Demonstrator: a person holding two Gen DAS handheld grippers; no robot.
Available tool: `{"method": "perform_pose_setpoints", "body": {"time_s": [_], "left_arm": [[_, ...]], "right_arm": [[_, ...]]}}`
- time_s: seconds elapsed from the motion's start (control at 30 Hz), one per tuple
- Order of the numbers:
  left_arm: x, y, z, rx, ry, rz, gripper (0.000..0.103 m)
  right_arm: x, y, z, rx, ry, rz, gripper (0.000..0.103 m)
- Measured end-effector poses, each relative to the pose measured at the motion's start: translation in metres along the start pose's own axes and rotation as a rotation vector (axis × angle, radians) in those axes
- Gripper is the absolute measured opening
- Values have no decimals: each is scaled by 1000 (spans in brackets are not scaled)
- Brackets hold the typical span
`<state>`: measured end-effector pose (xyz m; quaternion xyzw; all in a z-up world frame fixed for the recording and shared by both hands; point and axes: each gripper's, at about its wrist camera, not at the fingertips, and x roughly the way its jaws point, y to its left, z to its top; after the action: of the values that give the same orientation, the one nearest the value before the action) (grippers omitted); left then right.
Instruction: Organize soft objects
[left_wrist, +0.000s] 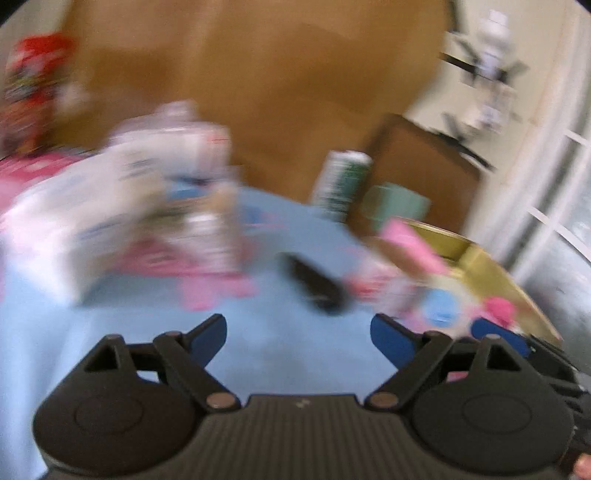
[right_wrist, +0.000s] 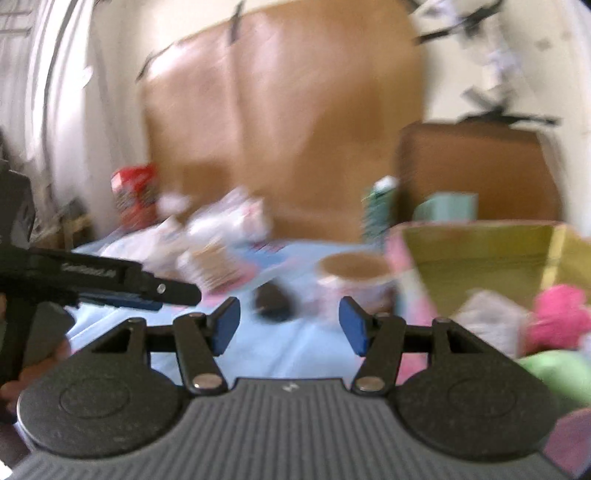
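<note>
Both views are smearing with motion blur, so the counts are rough. One yellow-green box (right_wrist: 480, 258) is sitting at the right edge of the blue-covered desk (right_wrist: 288, 350), open at the top, and inside it one bright pink soft toy (right_wrist: 557, 314) is lying next to one pale grey-white soft piece (right_wrist: 491, 317), with one light green soft thing (right_wrist: 557, 373) just in front of them. One round tub with a brownish top (right_wrist: 354, 273) is standing just left of the box, and one black object (right_wrist: 273, 301) is lying on the cloth beside the tub. One green-and-white carton (left_wrist: 341, 184) is standing near the far edge, and one pale teal box (left_wrist: 395, 203) is sitting just right of it. A heap of white and pink packages (left_wrist: 122, 218) is crowding the far left of the desk; how many are in it, I cannot tell.

The left claw (left_wrist: 299, 338) is hanging wide open over the blue cloth, blue pads (left_wrist: 208, 338) apart, holding nothing and touching nothing. The right claw (right_wrist: 290, 325) is also gaping wide with nothing between its pads (right_wrist: 354, 326), hovering over the near part of the desk. In the right wrist view the left claw's black body is reaching in from the left, low over the cloth.

A large brown cardboard sheet (right_wrist: 280, 122) is leaning against the cream wall (right_wrist: 498, 66) behind the desk, and one red package (right_wrist: 135, 195) is standing near the far left corner.
</note>
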<state>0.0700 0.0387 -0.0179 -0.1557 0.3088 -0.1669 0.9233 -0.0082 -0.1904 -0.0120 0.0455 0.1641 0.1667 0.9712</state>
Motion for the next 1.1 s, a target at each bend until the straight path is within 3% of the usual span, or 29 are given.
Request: {"method": "perform_pose_setpoints", "body": {"time_s": [0.13,0.23,0.33,0.6,0.83,0.97,1.1], "left_arm": [[-17,52,-6,-112,-47,84,88],[-28,70,-14,-156,-107,26,89],[-31,70,-16,-159,-144,17,91],[-35,66,-20,-129,-188,-21,92],[-35,73,-20,-168,-187,-45,95],[-33,80,-19,-211,-175,-52,96],[-29,80,-17,-219,-149,-44,96]], "right_arm": [[38,29,10,-68,50,64,62],[76,49,29,-72,64,103,67],[120,60,49,-14,111,145,73],[210,66,62,139,317,119,74],[174,36,49,212,289,155,31],[127,18,31,286,272,219,31],[86,-5,-1,496,315,400,31]]}}
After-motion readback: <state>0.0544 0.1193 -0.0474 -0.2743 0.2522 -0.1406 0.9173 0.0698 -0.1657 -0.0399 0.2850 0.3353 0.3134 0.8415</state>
